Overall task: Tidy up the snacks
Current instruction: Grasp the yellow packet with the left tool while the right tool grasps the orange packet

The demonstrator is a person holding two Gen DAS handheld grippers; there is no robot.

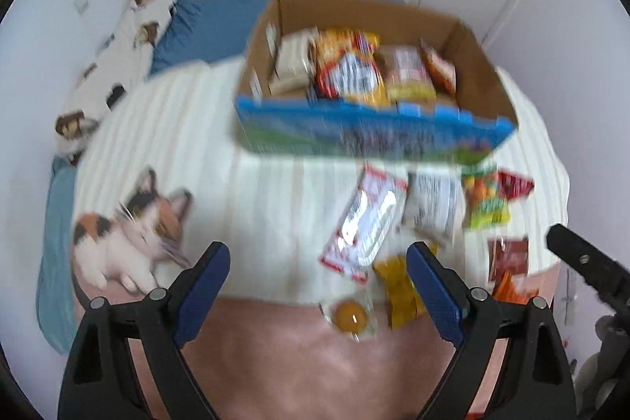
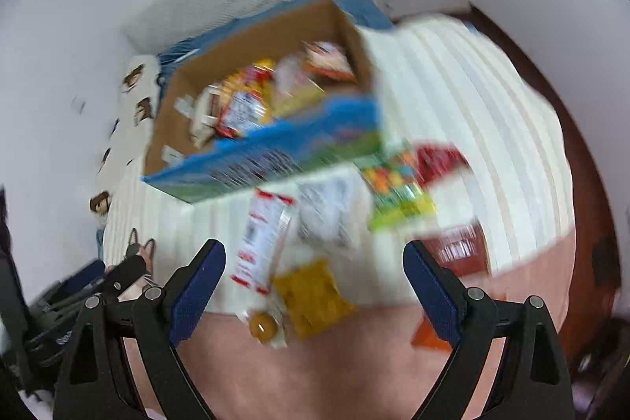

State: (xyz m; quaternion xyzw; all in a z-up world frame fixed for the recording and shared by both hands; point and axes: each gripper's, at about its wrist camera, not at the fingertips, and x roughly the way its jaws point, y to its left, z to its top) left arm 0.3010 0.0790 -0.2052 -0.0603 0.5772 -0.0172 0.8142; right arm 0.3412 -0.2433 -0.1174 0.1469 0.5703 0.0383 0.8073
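snacks (image 1: 364,223) lie loose before box (image 1: 370,136) — blurred, perhaps touching; both grippers' fingers apart, empty.

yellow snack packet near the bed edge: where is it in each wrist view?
Left wrist: yellow snack packet low, right of centre, against the right finger of the left hand-held gripper.
Right wrist: low centre, between the open fingers of the right hand-held gripper.
Shared landmark: cardboard box, above it in both.

Half-filled snack box (image 1: 370,132), loose packets (image 1: 364,223) in front
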